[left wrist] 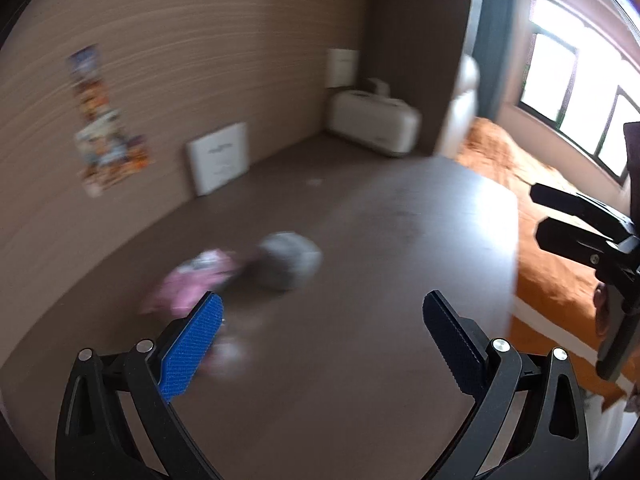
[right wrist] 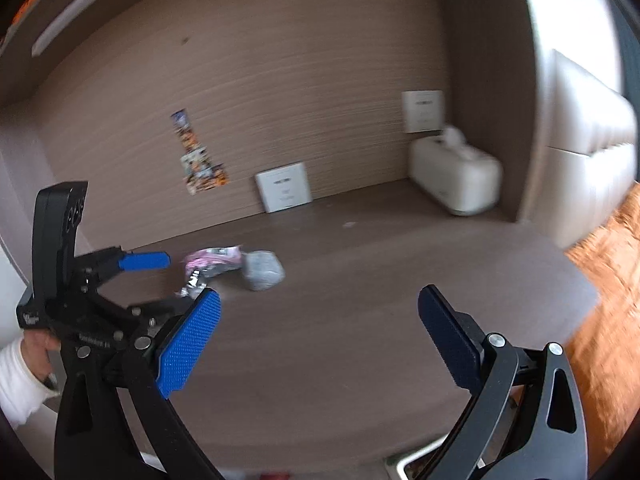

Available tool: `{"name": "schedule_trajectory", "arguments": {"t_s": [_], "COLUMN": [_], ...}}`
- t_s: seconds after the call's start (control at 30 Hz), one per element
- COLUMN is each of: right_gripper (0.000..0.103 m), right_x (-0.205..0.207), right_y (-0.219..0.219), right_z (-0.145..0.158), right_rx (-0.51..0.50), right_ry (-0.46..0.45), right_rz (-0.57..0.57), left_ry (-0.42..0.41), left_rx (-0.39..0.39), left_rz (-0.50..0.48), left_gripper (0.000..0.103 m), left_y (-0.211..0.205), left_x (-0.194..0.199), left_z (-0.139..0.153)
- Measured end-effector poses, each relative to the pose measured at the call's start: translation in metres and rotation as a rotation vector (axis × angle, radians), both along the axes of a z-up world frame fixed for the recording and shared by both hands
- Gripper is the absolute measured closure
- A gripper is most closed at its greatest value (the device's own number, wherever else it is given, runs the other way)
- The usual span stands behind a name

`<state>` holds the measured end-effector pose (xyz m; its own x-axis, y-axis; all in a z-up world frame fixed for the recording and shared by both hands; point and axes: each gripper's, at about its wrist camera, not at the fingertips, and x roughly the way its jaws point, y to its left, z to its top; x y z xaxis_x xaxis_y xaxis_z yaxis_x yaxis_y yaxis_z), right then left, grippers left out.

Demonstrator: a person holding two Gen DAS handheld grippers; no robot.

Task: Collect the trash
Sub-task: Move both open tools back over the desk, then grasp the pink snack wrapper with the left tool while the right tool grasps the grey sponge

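Both grippers are held with fingers spread wide, gripping nothing: left gripper (left wrist: 322, 316), right gripper (right wrist: 320, 312). A pink wrapper (right wrist: 214, 258) and a grey crumpled wad (right wrist: 262, 270) are seen touching on the brown desk (right wrist: 360, 340), nearer its left edge. Only the right wrist view shows a hand (right wrist: 38, 354); only the left shows a window (left wrist: 560, 92).

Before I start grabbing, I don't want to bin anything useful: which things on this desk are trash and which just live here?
Trash:
- pink wrapper
- crumpled grey wad

Leave:
- tissue box
- white card leaning on the wall
- sticker strip on the wall
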<state>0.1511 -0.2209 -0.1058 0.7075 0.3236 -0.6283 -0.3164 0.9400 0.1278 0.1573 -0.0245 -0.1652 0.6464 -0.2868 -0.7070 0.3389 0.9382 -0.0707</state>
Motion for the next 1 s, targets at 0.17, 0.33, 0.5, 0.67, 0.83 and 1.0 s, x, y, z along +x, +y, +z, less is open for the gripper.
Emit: {"name": "schedule_trajectory", "arguments": {"t_s": [0.17, 0.33, 0.5, 0.67, 0.83, 1.0], "right_gripper": [0.005, 0.005, 0.005, 0.005, 0.041, 0.066], "right_x": [0.037, 0.071, 0.101, 0.120, 0.126, 0.116], "right_y": [0.043, 0.073, 0.095, 0.109, 0.121, 0.124], "right_z": [-0.021, -0.049, -0.081, -0.100, -0.114, -0.114], "right_rx": [-0.010, -0.030, -0.104, -0.140, -0.176, -0.172], "right_ry": [0.027, 0.084, 0.153, 0.207, 0.245, 0.221], "right_rz": [0.049, 0.067, 0.052, 0.061, 0.088, 0.093], "left_ry": [0.000, 0.013, 0.051, 0.096, 0.110, 0.116], "left_rx": [0.025, 0.046, 0.059, 0.040, 0.062, 0.047], "left_rz": [0.054, 0.034, -0.029, -0.094, -0.118, -0.115], "left_gripper": [0.005, 0.005, 0.005, 0.020, 0.050, 0.072], "left_y": [0.046, 0.068, 0.073, 0.070, 0.065, 0.067], "left_x": [0.030, 0.060, 0.084, 0.099, 0.099, 0.097], "left_z": [-0.012, -0.032, -0.058, -0.076, -0.085, -0.081]}}
